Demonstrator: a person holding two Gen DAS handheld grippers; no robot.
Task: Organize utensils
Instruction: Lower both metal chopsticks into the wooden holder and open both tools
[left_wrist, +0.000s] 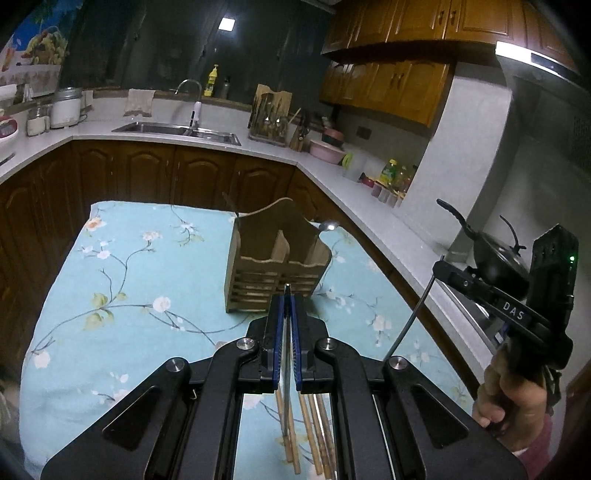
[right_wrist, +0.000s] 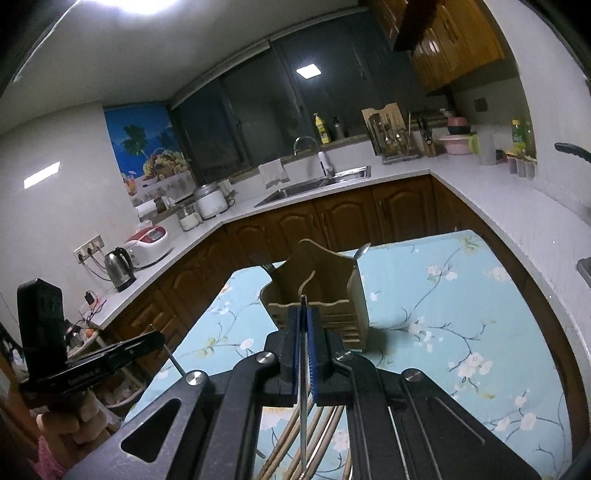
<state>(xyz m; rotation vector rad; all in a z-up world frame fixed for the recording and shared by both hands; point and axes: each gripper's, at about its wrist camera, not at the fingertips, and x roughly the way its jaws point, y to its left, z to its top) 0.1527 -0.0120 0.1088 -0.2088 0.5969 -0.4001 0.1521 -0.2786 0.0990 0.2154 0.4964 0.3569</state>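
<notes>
Wooden and slatted, the utensil holder (left_wrist: 277, 266) stands upright on the flowered blue cloth (left_wrist: 122, 280) that covers the surface, straight ahead of both claws and a little below them. The left claw (left_wrist: 287, 295) is closed on a thin metal utensil (left_wrist: 285, 354) — its long axis runs along the fingers, and its tip points toward the front wall of the holder. The right claw (right_wrist: 304, 314) is closed too, on a second thin metal utensil (right_wrist: 303, 406) that lies the same way, with its tip toward the front compartments. Which kind of utensil each one is, I cannot tell, because only narrow shafts show. In the holder a spoon (left_wrist: 328, 226) already leans at the right side and a dark handle (left_wrist: 231, 203) sticks out at the back left. Under both claws a bundle of bamboo chopsticks (left_wrist: 314, 435) lies loose on the cloth, lengthwise to the fingers. From the right wrist view that claw seems nearer to the holder, so I judge it goes first: the shaft must turn upright and come down into a front compartment. Left of the holder there is free cloth — on the right the cloth edge and the kitchen counter (left_wrist: 373, 206) are close.
</notes>
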